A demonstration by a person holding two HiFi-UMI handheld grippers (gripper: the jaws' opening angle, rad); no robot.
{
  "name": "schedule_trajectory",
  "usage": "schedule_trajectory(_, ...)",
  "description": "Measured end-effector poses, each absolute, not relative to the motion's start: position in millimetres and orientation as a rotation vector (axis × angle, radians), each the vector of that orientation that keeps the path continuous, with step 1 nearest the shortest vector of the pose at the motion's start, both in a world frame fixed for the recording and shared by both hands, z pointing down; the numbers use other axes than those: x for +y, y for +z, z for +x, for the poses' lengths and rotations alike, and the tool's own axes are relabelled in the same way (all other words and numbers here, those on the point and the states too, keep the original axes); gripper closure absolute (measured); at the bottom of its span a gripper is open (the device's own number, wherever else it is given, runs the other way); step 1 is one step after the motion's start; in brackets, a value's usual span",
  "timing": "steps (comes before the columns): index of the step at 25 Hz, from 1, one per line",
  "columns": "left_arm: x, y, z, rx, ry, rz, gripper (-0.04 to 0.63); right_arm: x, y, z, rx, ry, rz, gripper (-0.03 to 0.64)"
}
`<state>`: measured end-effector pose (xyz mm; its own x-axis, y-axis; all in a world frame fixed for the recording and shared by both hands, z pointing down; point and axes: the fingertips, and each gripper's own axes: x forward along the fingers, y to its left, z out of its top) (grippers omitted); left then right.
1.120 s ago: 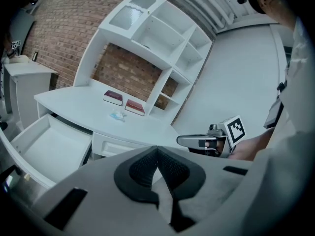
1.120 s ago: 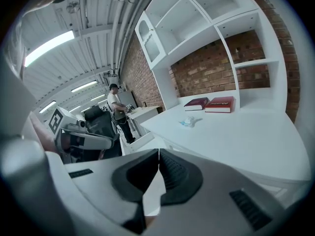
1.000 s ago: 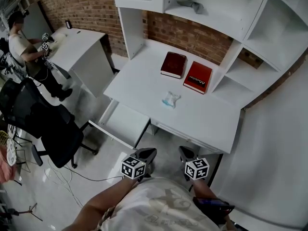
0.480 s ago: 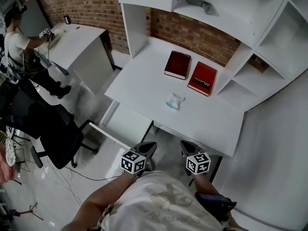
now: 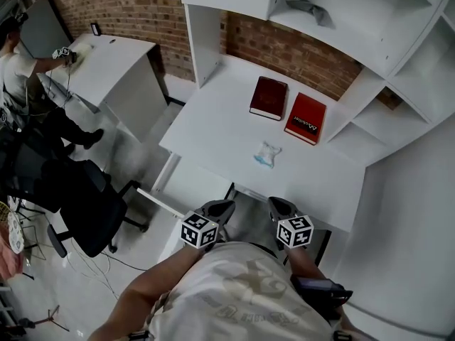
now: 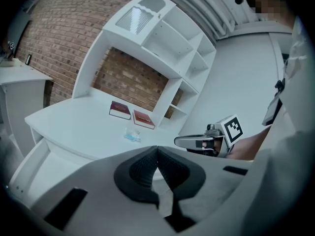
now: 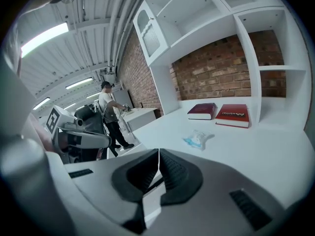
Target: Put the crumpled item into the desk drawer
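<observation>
A small crumpled white and blue item point(image 5: 268, 154) lies on the white desk point(image 5: 213, 123), in front of two books; it also shows as the crumpled item point(image 6: 132, 134) and the crumpled item point(image 7: 198, 138). The desk drawer point(image 5: 190, 190) stands pulled out at the desk's front left, its inside showing white and bare. My left gripper point(image 5: 219, 209) and right gripper point(image 5: 278, 206) hover side by side before the desk's front edge, short of the item. Both have jaws pressed together with nothing between them: left gripper point(image 6: 157, 155), right gripper point(image 7: 158, 157).
A dark red book point(image 5: 269, 98) and a red book point(image 5: 307, 118) lie at the desk's back near the brick wall. White shelves point(image 5: 370, 84) rise at the right. A grey cloth point(image 5: 311, 9) lies on the upper shelf. A black office chair point(image 5: 78, 197) and a person point(image 5: 18, 69) at another desk are at the left.
Both grippers have moved forward toward the desk together. The desk and crumpled item now sit nearer in the head view. The person at the left has shifted.
</observation>
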<state>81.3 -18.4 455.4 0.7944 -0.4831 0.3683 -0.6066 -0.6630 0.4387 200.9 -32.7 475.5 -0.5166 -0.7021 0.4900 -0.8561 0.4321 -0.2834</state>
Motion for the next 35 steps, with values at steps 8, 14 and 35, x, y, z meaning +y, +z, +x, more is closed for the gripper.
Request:
schedule_trajectory(8,-40,457,62,-0.786,0.286,2.434,0.575,-52,475,184,-2.358,0.727,1.366,0.594)
schedule_trajectory(14,-39,455,56,-0.771,0.291,2.44,0.575,-53,480,180,-2.325,0.744,1.37,0.594)
schedule_trajectory(35,-69,462,32,-0.903,0.257,2.363,0.575,-102,510,184,-2.29,0.755,1.327,0.594)
